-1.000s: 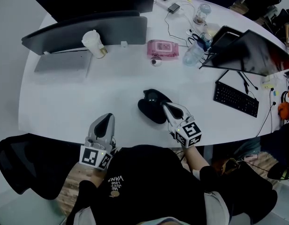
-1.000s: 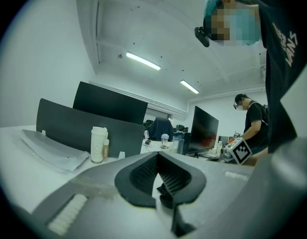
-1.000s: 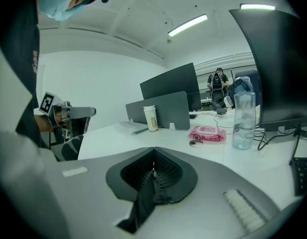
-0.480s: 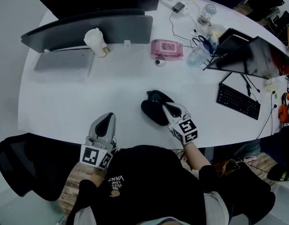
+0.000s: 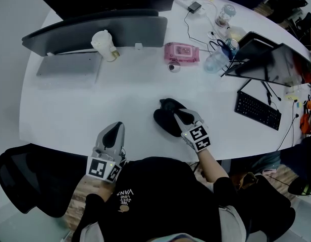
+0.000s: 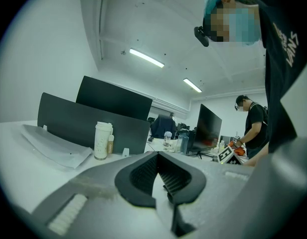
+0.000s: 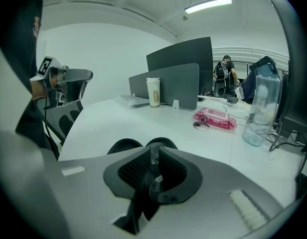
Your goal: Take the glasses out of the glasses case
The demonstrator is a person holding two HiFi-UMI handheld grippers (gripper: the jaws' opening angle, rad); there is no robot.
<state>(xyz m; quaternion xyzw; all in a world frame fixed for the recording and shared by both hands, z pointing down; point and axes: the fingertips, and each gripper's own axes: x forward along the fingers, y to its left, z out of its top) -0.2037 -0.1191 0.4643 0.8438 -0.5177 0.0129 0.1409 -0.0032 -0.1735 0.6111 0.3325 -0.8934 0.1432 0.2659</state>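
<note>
Right gripper view: the right gripper (image 7: 152,158) pinches the glasses (image 7: 157,187), a lens showing between its jaws, with the open glasses case (image 7: 124,145) just beyond and below the tips on the table (image 7: 118,114). The left gripper (image 5: 111,134), jaws pressed together and empty, sits well apart at the table's near edge. We judge the right arm must draw the glasses up and back from the case.

Matt glasses case (image 5: 163,122); smooth table (image 5: 95,105); plastic bottle (image 7: 263,108).
</note>
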